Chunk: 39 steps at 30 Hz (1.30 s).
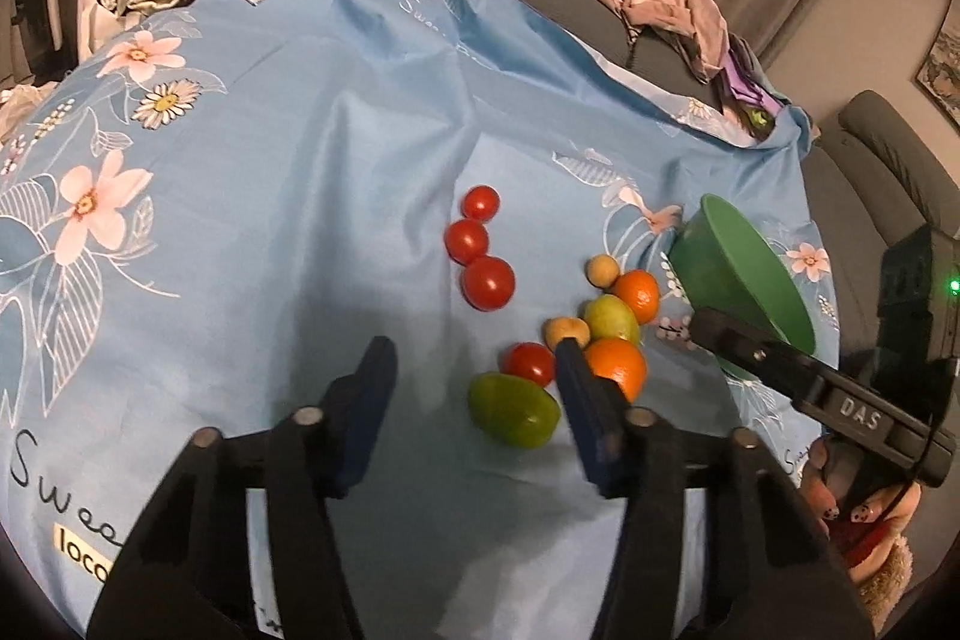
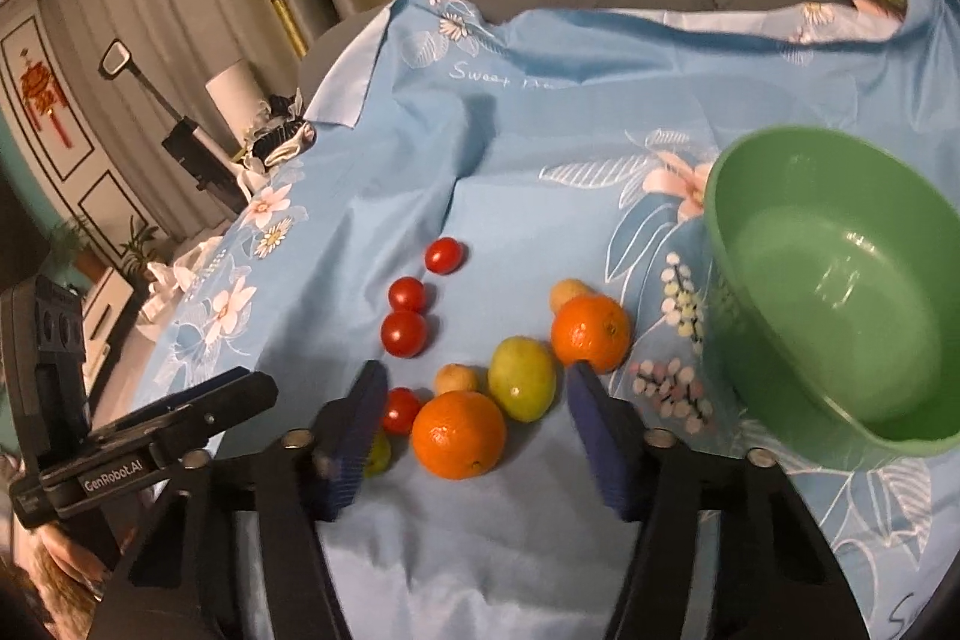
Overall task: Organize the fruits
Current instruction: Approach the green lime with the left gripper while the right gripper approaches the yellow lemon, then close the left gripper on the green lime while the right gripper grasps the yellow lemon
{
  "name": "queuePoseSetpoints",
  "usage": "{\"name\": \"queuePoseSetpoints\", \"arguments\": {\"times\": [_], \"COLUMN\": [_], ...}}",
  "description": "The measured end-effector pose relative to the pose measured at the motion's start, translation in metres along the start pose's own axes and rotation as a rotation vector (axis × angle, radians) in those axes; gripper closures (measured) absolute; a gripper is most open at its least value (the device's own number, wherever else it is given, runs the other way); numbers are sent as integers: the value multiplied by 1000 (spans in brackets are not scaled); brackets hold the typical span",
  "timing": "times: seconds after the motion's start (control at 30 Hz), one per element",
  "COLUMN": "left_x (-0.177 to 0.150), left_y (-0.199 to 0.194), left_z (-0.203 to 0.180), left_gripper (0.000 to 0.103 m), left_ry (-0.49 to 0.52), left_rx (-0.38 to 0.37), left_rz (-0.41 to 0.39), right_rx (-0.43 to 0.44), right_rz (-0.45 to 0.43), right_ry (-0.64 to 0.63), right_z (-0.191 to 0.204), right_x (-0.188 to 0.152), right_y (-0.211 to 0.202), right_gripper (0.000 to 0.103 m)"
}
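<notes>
Left wrist view: the left gripper [image 1: 474, 358] hangs above the blue floral cloth [image 1: 300, 148] with its blue fingers [image 1: 375, 370] part-way apart and nothing between the pads; no earlier picture bears on their travel. Just inside its right finger lie a green fruit [image 1: 513, 409] and a cherry tomato [image 1: 529, 363]; that finger's tip overlaps a small tan fruit [image 1: 565, 329] and an orange [image 1: 618, 365]. Ahead of the fingertips three more tomatoes [image 1: 480, 247] lie in a touching row. Beyond the right finger sit a second green fruit [image 1: 611, 319], a second orange [image 1: 637, 293], another tan fruit [image 1: 602, 271] and the green bowl [image 1: 738, 268], empty. Right wrist view: the right gripper [image 2: 474, 385] also stands half-spread and empty-handed, pads clear of everything. Between its fingers rest one orange [image 2: 459, 433], a green fruit [image 2: 521, 387] and a tan fruit [image 2: 456, 379]. The bowl [image 2: 840, 274] stands well right of the right finger.
</notes>
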<state>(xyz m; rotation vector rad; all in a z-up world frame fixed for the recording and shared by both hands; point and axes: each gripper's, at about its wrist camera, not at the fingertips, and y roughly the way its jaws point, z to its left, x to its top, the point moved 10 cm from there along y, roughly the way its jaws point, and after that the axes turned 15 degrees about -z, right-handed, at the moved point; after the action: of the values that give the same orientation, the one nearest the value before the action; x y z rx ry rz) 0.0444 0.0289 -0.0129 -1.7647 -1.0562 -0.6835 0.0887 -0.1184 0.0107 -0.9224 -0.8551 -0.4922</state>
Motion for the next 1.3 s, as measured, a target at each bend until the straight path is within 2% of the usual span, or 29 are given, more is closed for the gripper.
{"name": "queuePoseSetpoints", "arguments": {"times": [0.07, 0.23, 0.37, 0.47, 0.53, 0.63, 0.87, 1.1, 1.17, 1.3], "left_x": [-4, -21, -26, -28, -31, -37, -46, -49, -49, -49], "left_y": [3, 16, 26, 29, 31, 34, 44, 44, 44, 45], "left_z": [-5, -20, -21, -20, -20, -20, -18, -13, -14, -16], "left_gripper": [54, 54, 54, 54, 54, 53, 54, 54, 59, 59], "left_ry": [-3, 49, 44, 50, 63, 71, 70, 54, 54, 59], "left_rx": [-19, -29, -10, -2, 9, 18, 46, 61, 57, 60], "left_rz": [18, 80, 125, 132, 137, 154, 195, 199, 197, 192], "right_rx": [5, -45, -85, -130, -147, -123, -149, -140, -144, -144], "right_rz": [5, 37, 158, 200, 205, 219, 193, 206, 211, 242], "right_ry": [27, 58, -23, -117, -145, -112, -137, -76, -65, -17], "right_z": [-2, -12, -6, -4, -5, -9, -12, -16, -19, -24], "right_x": [0, -2, -10, -9, -9, -19, -20, -23, -24, -30], "right_y": [0, 7, 29, 46, 53, 61, 64, 57, 57, 65], "right_gripper": [53, 55, 55, 55, 55, 55, 55, 55, 55, 55]}}
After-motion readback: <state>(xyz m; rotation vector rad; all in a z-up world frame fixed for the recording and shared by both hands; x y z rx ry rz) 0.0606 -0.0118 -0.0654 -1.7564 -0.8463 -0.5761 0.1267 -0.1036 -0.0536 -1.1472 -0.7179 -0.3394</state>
